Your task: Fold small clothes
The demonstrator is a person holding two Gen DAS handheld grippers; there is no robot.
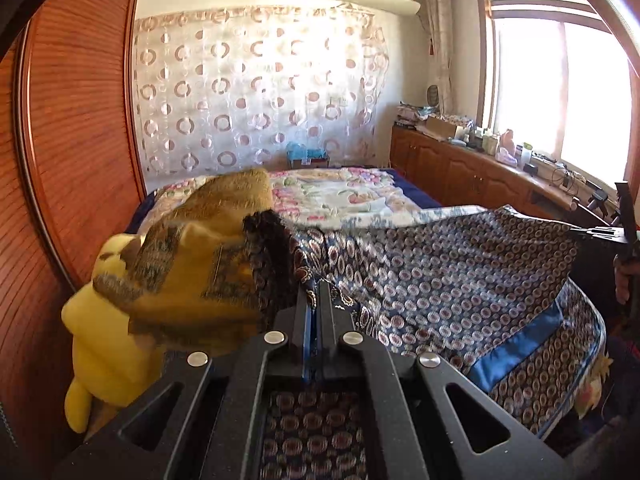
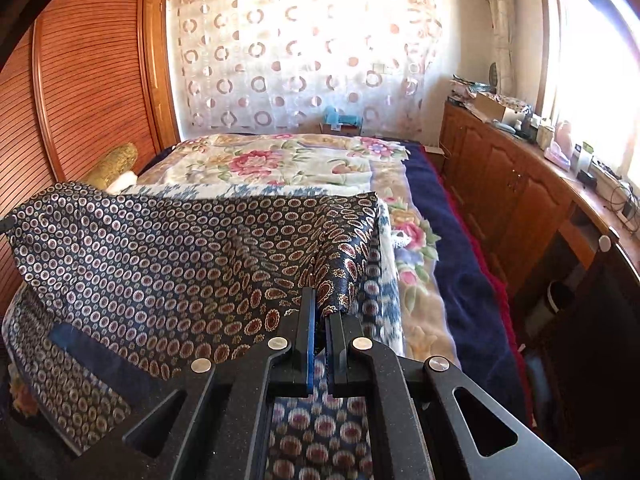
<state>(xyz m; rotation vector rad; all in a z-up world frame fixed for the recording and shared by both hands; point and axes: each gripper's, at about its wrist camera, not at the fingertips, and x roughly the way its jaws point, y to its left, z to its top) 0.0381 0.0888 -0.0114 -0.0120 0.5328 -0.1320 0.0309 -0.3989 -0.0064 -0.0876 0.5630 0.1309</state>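
Observation:
A dark navy garment (image 1: 440, 276) printed with small rings hangs stretched between my two grippers above the bed. My left gripper (image 1: 314, 300) is shut on its near left corner. In the same view my right gripper (image 1: 588, 233) pinches the far right corner, pulling the top edge taut. In the right wrist view my right gripper (image 2: 322, 312) is shut on a bunched corner of the garment (image 2: 160, 264), which spreads away to the left. A plain blue band (image 1: 516, 344) runs along the garment's lower part. The lower hem drapes over the bed edge.
The bed carries a floral blanket (image 2: 280, 164) over a dark blue cover (image 2: 460, 264). A yellow plush toy (image 1: 104, 344) and a yellow-brown blanket (image 1: 208, 248) lie left of my left gripper. A wooden wardrobe (image 1: 80, 120) stands left, and a cluttered wooden cabinet (image 2: 512, 192) runs under the window on the right.

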